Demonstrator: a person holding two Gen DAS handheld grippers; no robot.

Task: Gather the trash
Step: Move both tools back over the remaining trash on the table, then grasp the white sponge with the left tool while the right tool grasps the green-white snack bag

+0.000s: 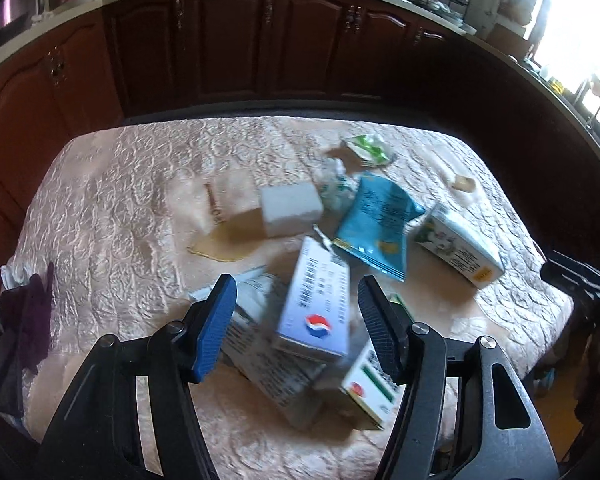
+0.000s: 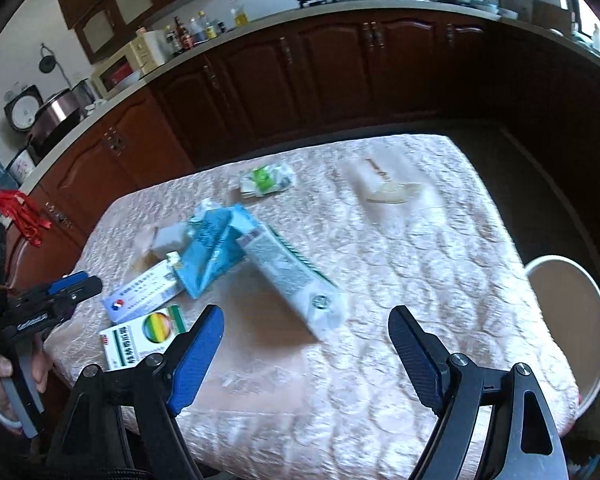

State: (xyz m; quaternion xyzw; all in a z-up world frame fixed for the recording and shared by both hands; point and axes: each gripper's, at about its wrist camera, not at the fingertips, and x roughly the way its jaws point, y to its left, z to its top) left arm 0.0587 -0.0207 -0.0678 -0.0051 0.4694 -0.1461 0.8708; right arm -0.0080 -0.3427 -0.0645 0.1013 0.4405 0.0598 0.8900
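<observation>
Trash (image 1: 380, 224) lies scattered on the table (image 2: 420, 264), mostly toward its left edge: boxes, blue packet, wrappers. Nothing collected yet, as far as visible. Left gripper (image 1: 296, 300) hovers w/ jaws open over the Pepsi-logo box (image 1: 314, 304); right gripper (image 2: 306, 332) is also open, holding nothing. White bin (image 2: 572, 320) stands beside the table's right edge, approx. all work is left.

Both left gripper (image 1: 296, 304) and right gripper (image 2: 306, 330) gape wide.

Bare tablecloth (image 2: 400, 264) right of the long carton (image 2: 292, 276); boxes crowding left.
</observation>
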